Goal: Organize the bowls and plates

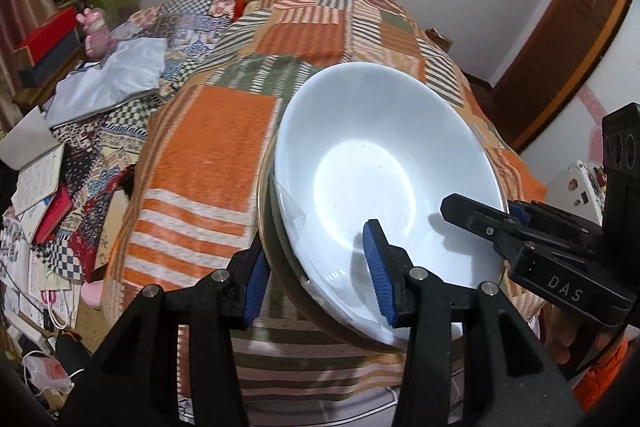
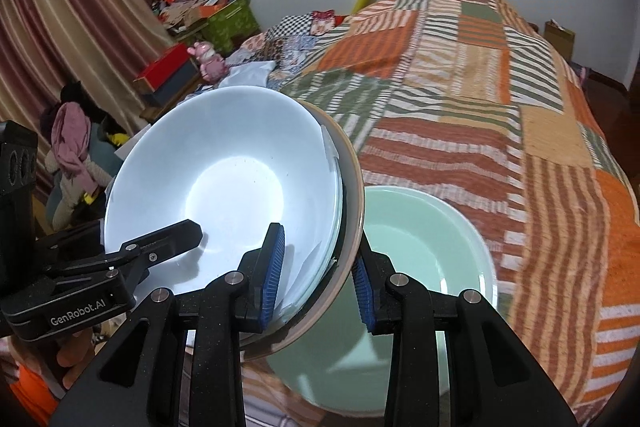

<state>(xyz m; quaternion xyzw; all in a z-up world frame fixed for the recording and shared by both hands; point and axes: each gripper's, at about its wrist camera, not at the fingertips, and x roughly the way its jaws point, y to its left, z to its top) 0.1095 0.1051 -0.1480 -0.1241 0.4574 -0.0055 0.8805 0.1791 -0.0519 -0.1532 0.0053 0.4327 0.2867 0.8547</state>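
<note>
Together, left tongs (image 1: pixel 320 279) and right tongs (image 2: pixel 318 275) clamp the stacked bowls (image 1: pixel 384 163).

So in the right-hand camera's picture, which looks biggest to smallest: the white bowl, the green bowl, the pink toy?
1. White bowl, though it is held close to the camera, which may inflate it.
2. Green bowl, partly hidden behind the white one, so their true order is unsure.
3. Pink toy, far off and smallest.

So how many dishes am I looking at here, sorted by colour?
White dish, top of the held stack: 1
Beige-rimmed dish, bottom of that stack: 1
Pale green dish on the bedspread: 1
Total: 3 clearly seen. Edges between the white and beige ones hint at more in the stack, but I can't count them.
</note>
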